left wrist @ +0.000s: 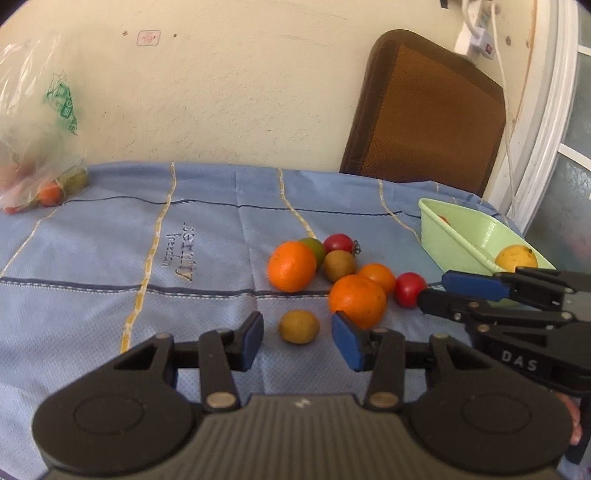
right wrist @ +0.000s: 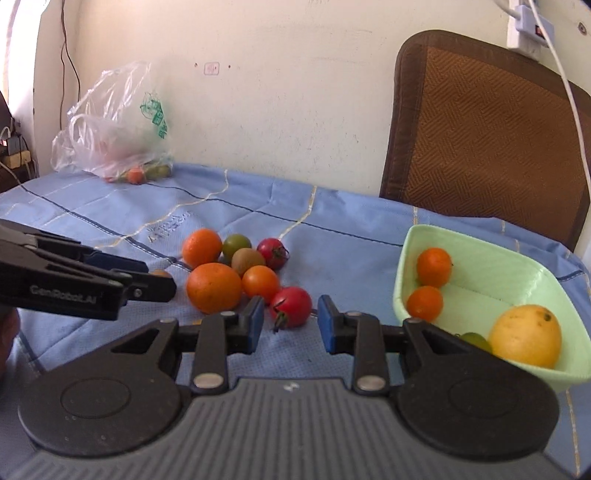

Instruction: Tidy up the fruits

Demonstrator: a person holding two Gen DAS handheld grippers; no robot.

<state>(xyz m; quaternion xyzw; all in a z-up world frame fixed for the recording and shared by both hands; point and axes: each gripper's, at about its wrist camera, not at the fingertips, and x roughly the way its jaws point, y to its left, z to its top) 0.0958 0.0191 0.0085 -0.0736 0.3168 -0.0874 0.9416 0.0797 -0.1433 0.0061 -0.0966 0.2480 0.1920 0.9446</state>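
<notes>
A pile of fruit lies on the blue cloth (left wrist: 110,258): oranges (left wrist: 291,266) (right wrist: 213,287), red tomatoes (left wrist: 409,289) (right wrist: 291,306), and brown-green fruits. My left gripper (left wrist: 297,338) is open around a small brown-green fruit (left wrist: 299,326), not touching it. My right gripper (right wrist: 290,325) is open with a red tomato between its pads. The light green bowl (right wrist: 517,280) at right holds two small oranges (right wrist: 434,266), a yellow fruit (right wrist: 526,340) and a green one. Each gripper shows in the other view: the right one (left wrist: 436,291) and the left one (right wrist: 155,277).
A clear plastic bag (right wrist: 110,129) with more fruit lies at the far left by the wall. A brown chair back (right wrist: 487,136) stands behind the table at right. White cables and a plug (right wrist: 524,26) hang on the wall.
</notes>
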